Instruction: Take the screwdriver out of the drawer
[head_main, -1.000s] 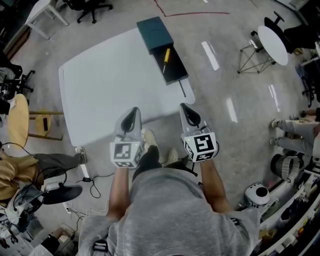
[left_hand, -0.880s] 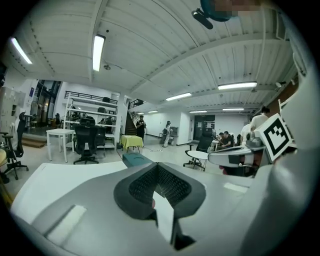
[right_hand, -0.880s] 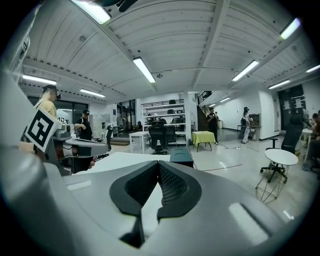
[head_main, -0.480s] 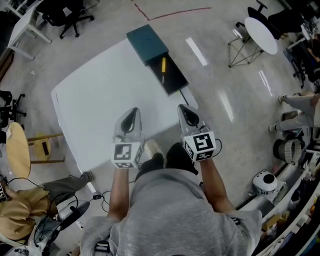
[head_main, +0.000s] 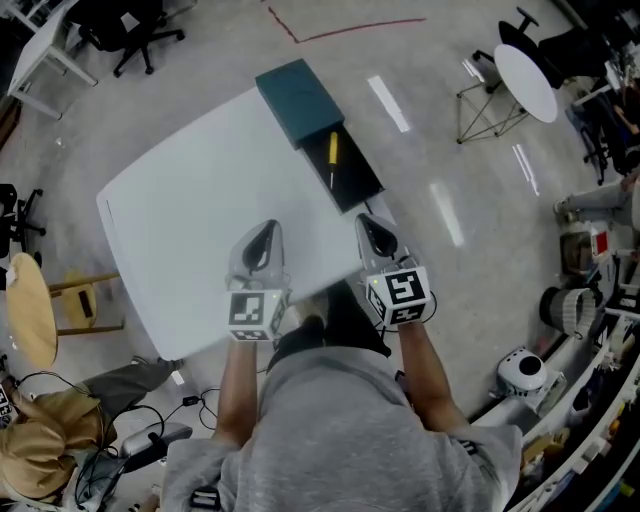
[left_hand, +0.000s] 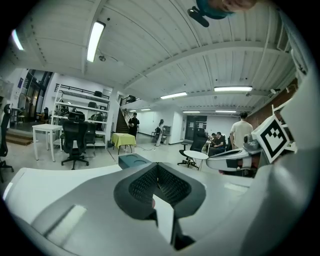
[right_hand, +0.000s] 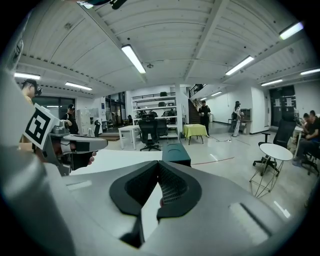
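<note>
At the far right corner of the surface (head_main: 200, 230): open drawer (head_main: 358, 182) holding yellow-handled screwdriver (head_main: 332, 157), untouched; left gripper (head_main: 264, 230) and right gripper (head_main: 369, 224), both closed and empty, have advanced to the near edge, reach still pending.

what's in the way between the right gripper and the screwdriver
Nothing visible. The drawer is open, the screwdriver lies uncovered in it, and only bare table separates it from the shut right gripper.

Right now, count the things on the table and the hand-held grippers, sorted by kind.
Drawer unit: 1
Screwdriver: 1
Hand-held grippers: 2, the left hand-held gripper and the right hand-held gripper
Total: 4
</note>
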